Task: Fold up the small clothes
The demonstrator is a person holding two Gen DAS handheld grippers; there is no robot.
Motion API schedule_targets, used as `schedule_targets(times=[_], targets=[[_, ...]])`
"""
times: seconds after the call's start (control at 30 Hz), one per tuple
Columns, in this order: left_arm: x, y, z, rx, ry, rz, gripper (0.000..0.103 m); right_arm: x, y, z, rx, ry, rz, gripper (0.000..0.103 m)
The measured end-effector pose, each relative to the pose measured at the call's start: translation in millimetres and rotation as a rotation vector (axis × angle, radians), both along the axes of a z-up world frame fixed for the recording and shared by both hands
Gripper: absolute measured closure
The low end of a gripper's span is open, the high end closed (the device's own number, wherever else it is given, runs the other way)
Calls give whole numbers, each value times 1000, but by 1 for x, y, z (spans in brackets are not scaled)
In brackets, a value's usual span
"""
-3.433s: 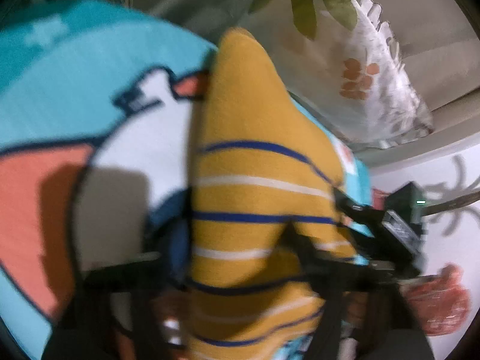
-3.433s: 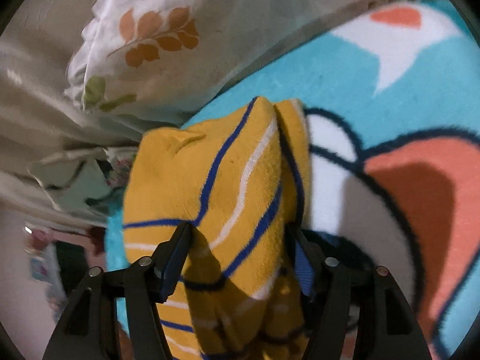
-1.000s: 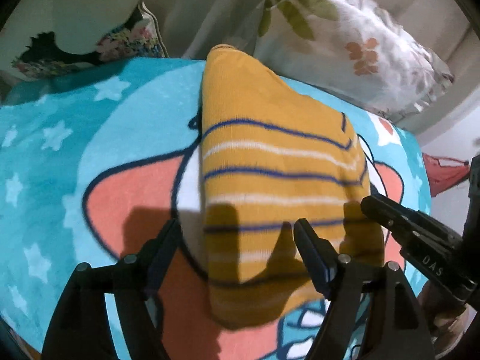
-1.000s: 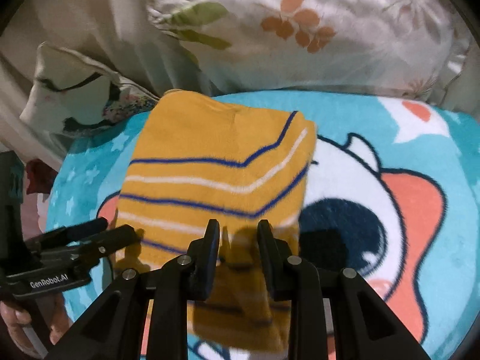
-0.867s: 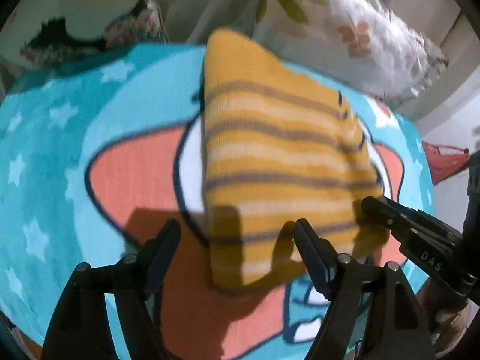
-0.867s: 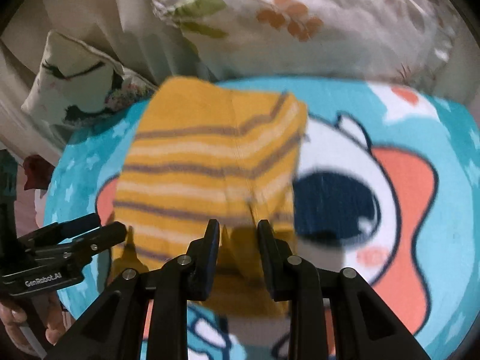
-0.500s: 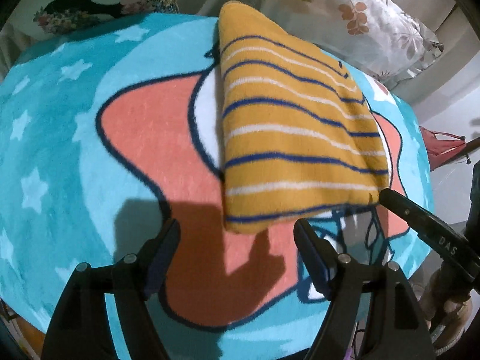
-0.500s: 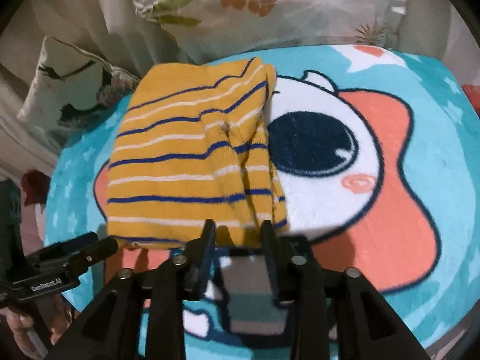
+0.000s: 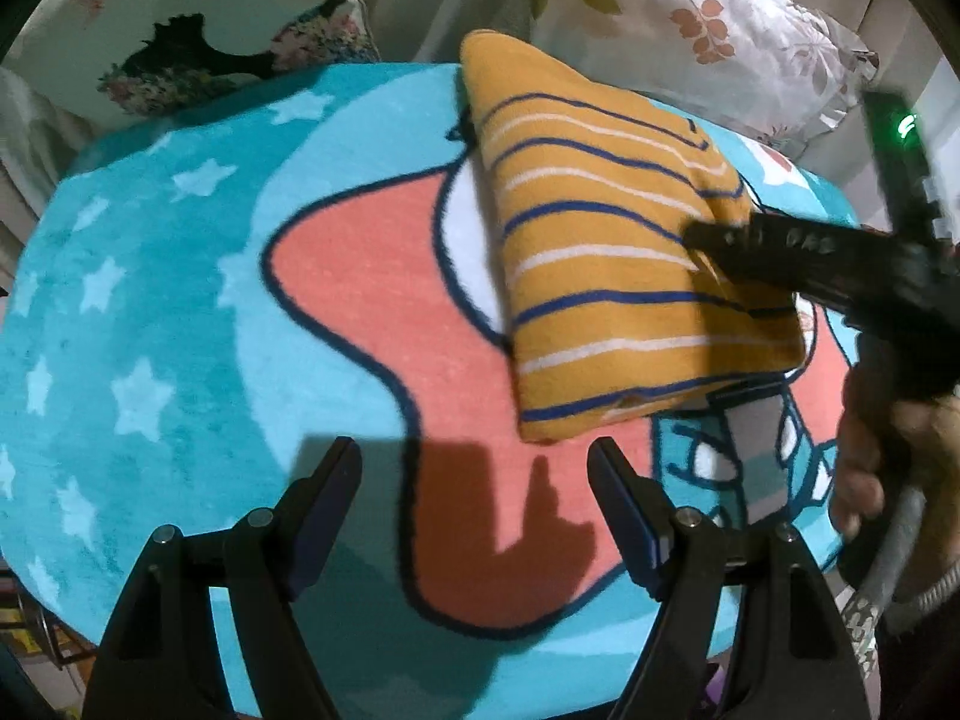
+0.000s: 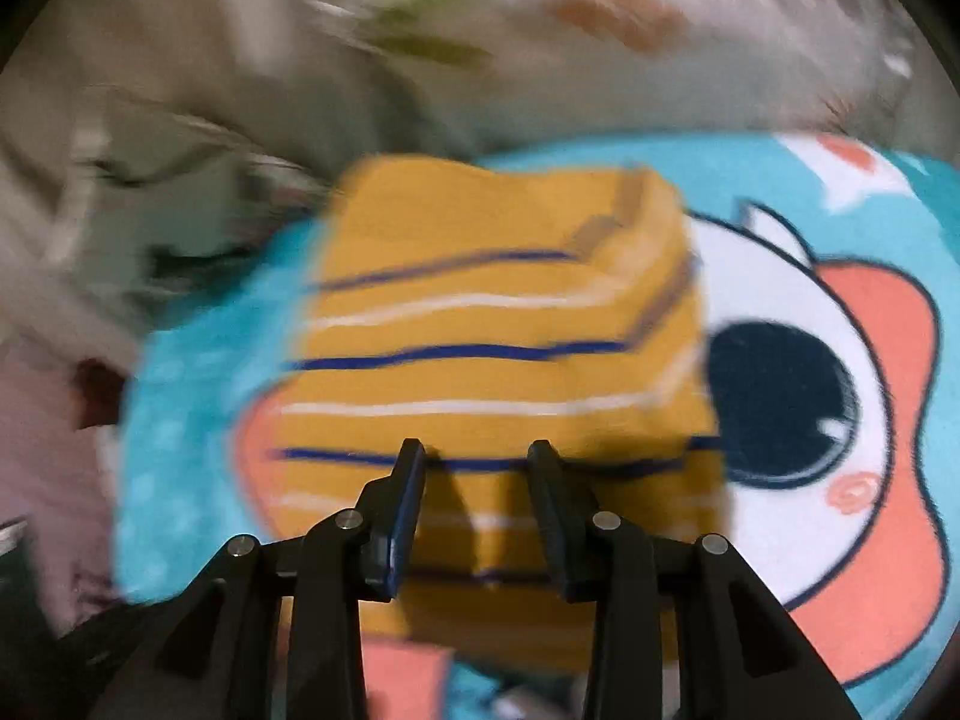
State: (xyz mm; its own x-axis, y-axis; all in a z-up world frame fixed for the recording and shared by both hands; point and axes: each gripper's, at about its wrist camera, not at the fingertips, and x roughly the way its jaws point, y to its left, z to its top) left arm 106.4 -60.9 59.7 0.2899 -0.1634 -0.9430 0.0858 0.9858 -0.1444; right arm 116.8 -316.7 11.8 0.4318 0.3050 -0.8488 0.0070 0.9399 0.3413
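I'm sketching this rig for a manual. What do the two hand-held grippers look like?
Both are matte black plastic. The left hand-held gripper has two angular fingers with dark blue pads and silver screws at the joints. The right hand-held gripper has the same build; seen from the left wrist camera it bears pale raised lettering, a green light on its body, and a grey cable below.

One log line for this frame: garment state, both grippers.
striped garment: folded, flat on cartoon mat | left gripper: open, empty, short of garment | right gripper: fingers closing, over garment, grip unclear
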Motion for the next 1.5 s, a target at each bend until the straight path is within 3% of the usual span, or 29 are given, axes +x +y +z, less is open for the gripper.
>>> schedule_targets(times=[0.03, 0.07, 0.13, 0.33, 0.4, 0.47, 0.63, 0.73, 0.9, 1.0, 1.23, 1.5], targets=[[-1, 5, 3, -5, -7, 3, 26, -1, -8, -5, 17, 12, -31, 81], [4, 8, 6, -10, -18, 7, 26, -3, -20, -8, 70, 21, -72, 83], [18, 6, 7, -21, -26, 11, 26, -12, -35, -3, 126, 24, -115, 83], [68, -14, -3, -80, -52, -32, 26, -34, -31, 15, 35, -12, -120, 73], [81, -21, -18, -7, -11, -28, 26, -43, -34, 19, 43, -21, -127, 71], [85, -20, -28, 10, 20, -20, 26, -53, -40, 22, 35, -31, -134, 71], [81, -10, -27, -8, 25, -6, 24, -65, -51, 36, -59, -76, -142, 70], [76, -3, -23, -26, 22, 27, 24, -65, -45, 40, -69, -89, -118, 64], [66, 2, -32, -25, 39, 54, 23, -48, -15, 16, -92, -42, -43, 62], [60, 4, -32, -29, 41, 45, 23, -41, -14, -3, -87, 25, -71, 62], [40, 15, -15, -52, 6, 40, 23, -62, -25, 7, -62, 16, -141, 56], [15, 12, -13, -42, 24, -15, 23, -90, -17, 1, -114, 51, -177, 51]])
